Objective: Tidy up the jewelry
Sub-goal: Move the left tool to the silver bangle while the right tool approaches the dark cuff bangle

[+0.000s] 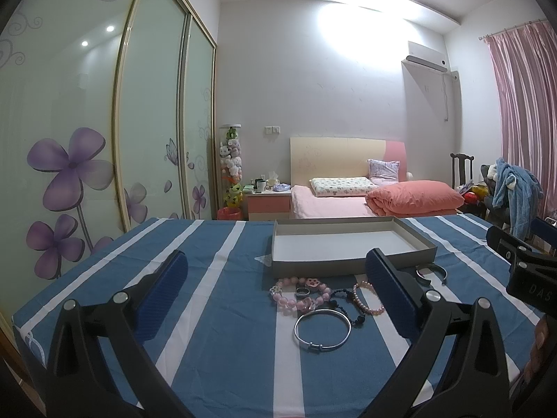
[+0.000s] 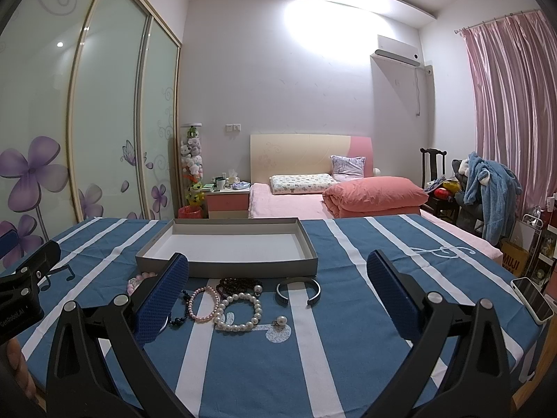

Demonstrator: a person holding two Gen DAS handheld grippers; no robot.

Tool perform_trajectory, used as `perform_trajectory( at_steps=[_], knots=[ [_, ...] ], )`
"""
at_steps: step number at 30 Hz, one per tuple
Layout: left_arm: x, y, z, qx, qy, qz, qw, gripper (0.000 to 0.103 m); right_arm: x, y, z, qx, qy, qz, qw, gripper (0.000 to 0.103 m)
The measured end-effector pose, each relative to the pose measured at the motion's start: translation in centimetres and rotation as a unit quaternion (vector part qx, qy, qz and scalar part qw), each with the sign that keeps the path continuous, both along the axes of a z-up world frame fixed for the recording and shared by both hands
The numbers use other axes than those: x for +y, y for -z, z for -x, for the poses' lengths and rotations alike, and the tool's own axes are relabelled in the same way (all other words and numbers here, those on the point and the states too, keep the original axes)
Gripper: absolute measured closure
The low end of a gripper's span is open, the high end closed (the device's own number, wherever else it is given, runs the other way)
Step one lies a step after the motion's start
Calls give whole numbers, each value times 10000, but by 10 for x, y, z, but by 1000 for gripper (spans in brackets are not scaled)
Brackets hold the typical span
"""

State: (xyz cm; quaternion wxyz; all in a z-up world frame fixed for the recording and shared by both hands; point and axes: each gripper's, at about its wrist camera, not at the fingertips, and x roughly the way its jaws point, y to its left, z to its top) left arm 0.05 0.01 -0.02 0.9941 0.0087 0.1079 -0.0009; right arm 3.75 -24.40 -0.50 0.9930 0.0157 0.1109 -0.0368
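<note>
Nothing picked yet, I'd say this is the start. My left gripper [image 1: 278, 285] and right gripper [image 2: 278, 285] both hover spread wide, holding nothing. Grey tray [image 1: 351, 264] sits empty. All jewelry lies just in front of it: silver bangle [image 1: 322, 329], pink bead bracelet [image 1: 301, 294], pearl bracelet [image 2: 240, 311], open cuff [image 2: 298, 291]. Next move, as I judge it: drop onto one piece, pinch, lift over the tray wall.

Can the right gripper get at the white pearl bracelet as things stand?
Probably yes. The right gripper is open, and the white pearl bracelet lies flat on the tablecloth between its fingers' line, nothing over it; only the pink bead strand touches it.
</note>
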Motion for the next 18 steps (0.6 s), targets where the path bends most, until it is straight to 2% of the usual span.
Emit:
perform_trajectory(
  at_steps=[10,13,18],
  knots=[
    [-2,5,-4,95,14,16,10000,4,0,3,-3,82,6,-30,10000,2],
    [-4,7,-12,282,21,41,9996,4,-7,7,-9,259,2,-148,9996,2],
    [-2,26,-33,894,48,102,9959,4,-19,25,-34,931,53,-452,9946,2]
  ],
)
